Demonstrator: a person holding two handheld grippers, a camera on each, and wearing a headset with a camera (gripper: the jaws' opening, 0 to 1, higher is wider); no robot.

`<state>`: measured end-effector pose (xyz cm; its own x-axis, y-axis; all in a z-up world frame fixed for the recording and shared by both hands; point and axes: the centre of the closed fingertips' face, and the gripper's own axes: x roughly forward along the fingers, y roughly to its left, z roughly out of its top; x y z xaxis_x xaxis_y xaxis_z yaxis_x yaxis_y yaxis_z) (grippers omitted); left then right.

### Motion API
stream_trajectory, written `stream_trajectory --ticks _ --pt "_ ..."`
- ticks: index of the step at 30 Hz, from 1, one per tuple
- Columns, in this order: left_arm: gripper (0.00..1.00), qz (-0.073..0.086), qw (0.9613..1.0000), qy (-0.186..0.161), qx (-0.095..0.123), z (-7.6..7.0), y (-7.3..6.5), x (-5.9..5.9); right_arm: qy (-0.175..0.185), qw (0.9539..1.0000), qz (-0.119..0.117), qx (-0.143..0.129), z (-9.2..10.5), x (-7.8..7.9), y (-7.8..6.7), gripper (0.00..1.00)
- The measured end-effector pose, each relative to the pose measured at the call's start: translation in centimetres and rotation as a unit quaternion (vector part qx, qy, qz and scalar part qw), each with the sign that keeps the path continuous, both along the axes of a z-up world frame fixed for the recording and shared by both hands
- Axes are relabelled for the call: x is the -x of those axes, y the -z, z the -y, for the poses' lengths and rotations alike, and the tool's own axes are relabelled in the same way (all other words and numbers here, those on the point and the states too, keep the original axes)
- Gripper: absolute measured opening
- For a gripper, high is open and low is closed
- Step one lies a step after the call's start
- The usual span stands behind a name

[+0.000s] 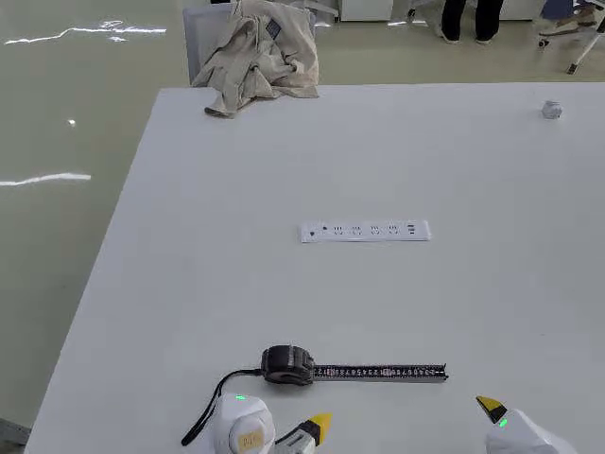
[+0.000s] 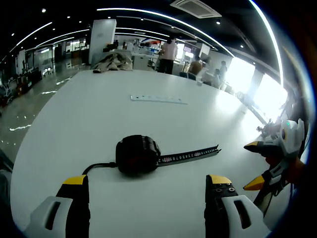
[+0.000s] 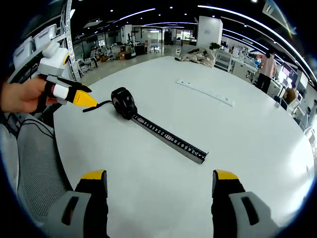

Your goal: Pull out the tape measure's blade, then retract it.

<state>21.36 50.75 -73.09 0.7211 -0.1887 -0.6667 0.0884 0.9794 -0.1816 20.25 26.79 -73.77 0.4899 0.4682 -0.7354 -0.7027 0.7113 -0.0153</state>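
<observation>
Tape measure [image 3: 124,101] blade [image 3: 169,137] lies extended, numerals legible in right gripper view.

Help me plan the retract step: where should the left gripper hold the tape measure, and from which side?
Take the black case, not the blade. Probably come from above on the near side, where the open left gripper is, one jaw on each broad face. The blade leaves rightward and the strap trails left, so those faces look free.

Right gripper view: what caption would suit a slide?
Open right claw faces a black tape measure, blade pulled out, on a white table.
</observation>
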Motion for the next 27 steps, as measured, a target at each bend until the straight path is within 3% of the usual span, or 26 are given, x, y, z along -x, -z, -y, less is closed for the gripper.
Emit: stream_trajectory --ticks 20,27 --pt "0.91 -0.005 0.9999 -0.007 -0.011 0.0 1.3 -2.3 -0.045 0.9981 -0.020 0.035 0.8 -1.5 2.2 0.86" --pt "0.91 -0.014 0.9999 -0.004 -0.008 0.3 2.1 -2.8 -0.067 0.9961 -0.028 0.049 1.2 -2.5 3.4 0.85"
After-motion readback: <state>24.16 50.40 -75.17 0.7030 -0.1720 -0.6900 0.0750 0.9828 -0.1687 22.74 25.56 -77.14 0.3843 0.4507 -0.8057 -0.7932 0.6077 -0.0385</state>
